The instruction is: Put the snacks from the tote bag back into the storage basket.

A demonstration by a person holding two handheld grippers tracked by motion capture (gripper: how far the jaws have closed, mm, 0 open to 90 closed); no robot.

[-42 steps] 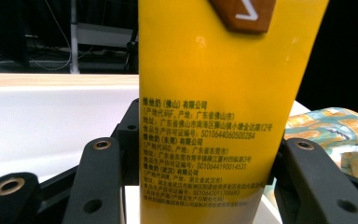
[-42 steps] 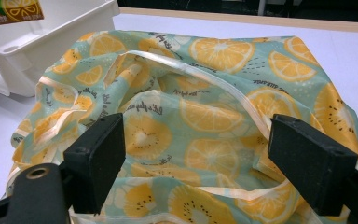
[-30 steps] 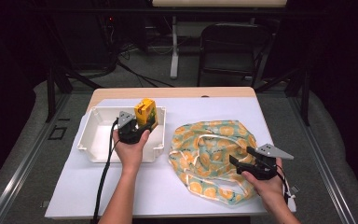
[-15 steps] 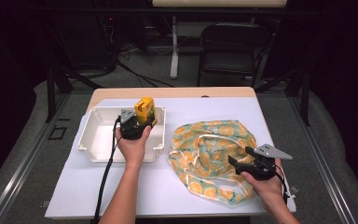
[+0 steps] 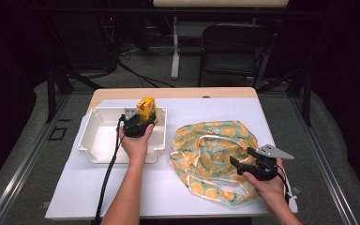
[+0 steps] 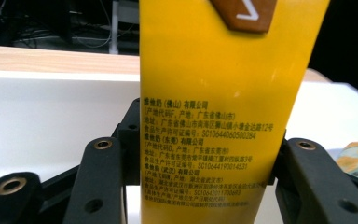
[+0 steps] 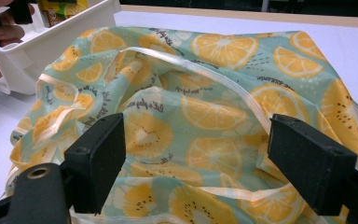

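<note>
My left gripper [image 5: 139,123] is clamped on the yellow carton [image 5: 146,108], 1 jaw on each side, holding it upright over the far right corner of the white tray [image 5: 98,138]. Can't tell if the carton's base touches the tray floor, since the hand blocks it. My right gripper [image 5: 240,161] sits at the near right w/ jaws apart, nothing pinched, tips over the near edge of the orange-print bag [image 5: 211,150]. The bag lies crumpled on the white table [image 5: 136,197], just right of the tray.
</note>
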